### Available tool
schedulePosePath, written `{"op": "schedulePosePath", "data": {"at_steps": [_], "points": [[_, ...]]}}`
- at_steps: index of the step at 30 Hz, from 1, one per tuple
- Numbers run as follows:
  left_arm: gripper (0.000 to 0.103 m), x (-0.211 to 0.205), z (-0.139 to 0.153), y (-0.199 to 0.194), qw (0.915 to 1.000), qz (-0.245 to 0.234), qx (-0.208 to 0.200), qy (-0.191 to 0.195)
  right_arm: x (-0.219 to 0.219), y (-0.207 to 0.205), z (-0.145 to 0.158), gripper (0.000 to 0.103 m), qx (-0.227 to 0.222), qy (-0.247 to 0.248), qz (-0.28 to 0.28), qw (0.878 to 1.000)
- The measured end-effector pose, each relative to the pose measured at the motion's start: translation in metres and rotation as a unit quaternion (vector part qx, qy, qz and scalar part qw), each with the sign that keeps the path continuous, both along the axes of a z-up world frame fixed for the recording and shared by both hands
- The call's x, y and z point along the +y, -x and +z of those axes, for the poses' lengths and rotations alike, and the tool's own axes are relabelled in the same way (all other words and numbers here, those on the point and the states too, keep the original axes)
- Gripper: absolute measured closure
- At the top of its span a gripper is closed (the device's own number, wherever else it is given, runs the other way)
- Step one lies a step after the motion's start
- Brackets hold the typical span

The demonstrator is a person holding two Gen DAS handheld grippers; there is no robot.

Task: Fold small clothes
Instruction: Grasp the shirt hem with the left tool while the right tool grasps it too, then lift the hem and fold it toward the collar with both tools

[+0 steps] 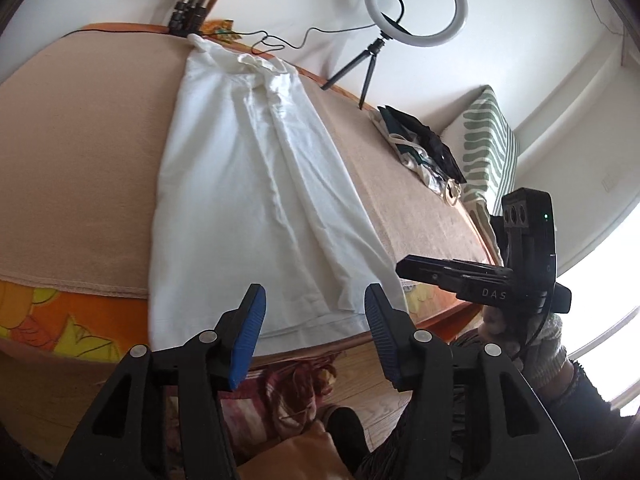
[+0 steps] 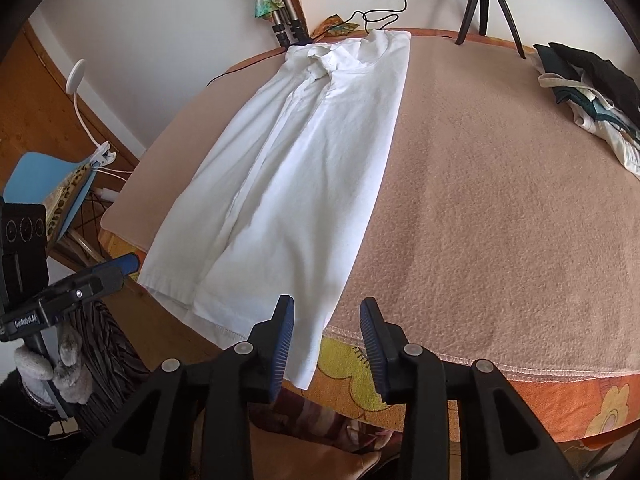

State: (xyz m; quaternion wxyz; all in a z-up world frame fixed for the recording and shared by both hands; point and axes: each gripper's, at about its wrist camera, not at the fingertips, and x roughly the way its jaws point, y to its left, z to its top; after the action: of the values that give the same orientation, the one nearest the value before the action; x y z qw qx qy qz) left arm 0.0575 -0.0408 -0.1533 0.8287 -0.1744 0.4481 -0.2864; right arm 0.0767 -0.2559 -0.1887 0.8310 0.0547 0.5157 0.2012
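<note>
Lying flat ahead of both open hand-held grippers, white shirt [image 2: 296, 168] untouched

The white shirt [image 2: 296, 168] is thin woven cloth, matt and softly creased along its length, with a stitched hem at the near edge. It lies on a beige blanket [image 2: 500, 208] that looks like fleece: matt, with a nubbly, slightly rough nap and an overlocked border. Under the blanket an orange flowered cover [image 2: 552, 408] looks like smooth printed cloth. The pile of clothes [image 2: 592, 92] at the far side is mixed dark and pale cloth. The left gripper [image 1: 314, 316] and right gripper [image 2: 326, 332] have matt black plastic arms with shiny round metal rivets, and their fingers [image 2: 282, 344] carry blue ribbed pads, seemingly rubbery. The ring light [image 1: 416, 2] is smooth white plastic. The floor [image 1: 384, 412] is glossy wood.
</note>
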Motion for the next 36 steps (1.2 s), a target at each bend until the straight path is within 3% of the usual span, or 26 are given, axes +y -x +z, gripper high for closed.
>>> {"op": "schedulePosePath", "data": {"at_steps": [6,8,10,11,15,20,22,23,24,26,29,31,34,36], "points": [[0.053,-0.043,-0.018,-0.02,0.9988,-0.037,0.033,0.003,-0.001,0.0,-0.006,0.066,0.002,-0.021,-0.015,1.0],[0.058,-0.049,-0.021,-0.023,0.9985,-0.041,0.034,0.01,-0.004,0.0,-0.008,0.066,0.003,-0.026,-0.018,0.999],[0.097,-0.052,-0.024,-0.025,0.9979,-0.048,0.038,0.021,-0.007,-0.001,-0.008,0.066,0.006,-0.034,-0.02,0.999],[0.101,-0.051,-0.024,-0.025,0.9978,-0.044,0.041,0.026,-0.009,-0.001,-0.009,0.066,0.006,-0.038,-0.021,0.999],[0.101,-0.028,-0.015,-0.014,0.9953,-0.015,0.039,0.087,-0.015,-0.001,-0.009,0.063,0.011,-0.05,-0.025,0.998],[0.101,-0.025,-0.036,-0.012,0.9957,-0.003,0.062,0.069,-0.011,-0.004,-0.02,0.062,0.038,-0.07,-0.016,0.997],[0.101,-0.024,-0.042,-0.014,0.9947,0.004,0.072,0.073,-0.004,-0.003,-0.021,0.062,0.029,-0.063,-0.011,0.998],[0.101,-0.025,-0.043,-0.014,0.9945,0.004,0.073,0.074,0.0,-0.003,-0.021,0.064,0.028,-0.063,-0.006,0.998],[0.101,-0.027,-0.043,-0.014,0.9948,0.0,0.072,0.071,0.003,-0.002,-0.022,0.072,0.031,-0.067,0.001,0.997],[0.1,-0.031,-0.04,-0.013,0.9959,-0.007,0.072,0.053,0.012,-0.001,-0.025,0.101,0.04,-0.059,0.015,0.997],[0.086,-0.027,-0.033,-0.007,0.9969,-0.017,0.068,0.035,0.011,0.001,-0.022,0.102,0.038,-0.039,0.011,0.998],[0.085,-0.018,-0.022,0.002,0.9988,-0.015,0.044,0.016,0.005,0.002,-0.02,0.102,0.038,-0.037,0.007,0.999],[0.068,0.004,-0.005,0.014,0.9987,0.019,-0.002,-0.048,-0.001,0.003,-0.024,0.102,0.05,-0.042,0.001,0.998],[0.059,0.023,0.003,0.019,0.9968,0.042,-0.017,-0.065,0.0,0.003,-0.025,0.102,0.048,-0.036,0.002,0.998]]}}
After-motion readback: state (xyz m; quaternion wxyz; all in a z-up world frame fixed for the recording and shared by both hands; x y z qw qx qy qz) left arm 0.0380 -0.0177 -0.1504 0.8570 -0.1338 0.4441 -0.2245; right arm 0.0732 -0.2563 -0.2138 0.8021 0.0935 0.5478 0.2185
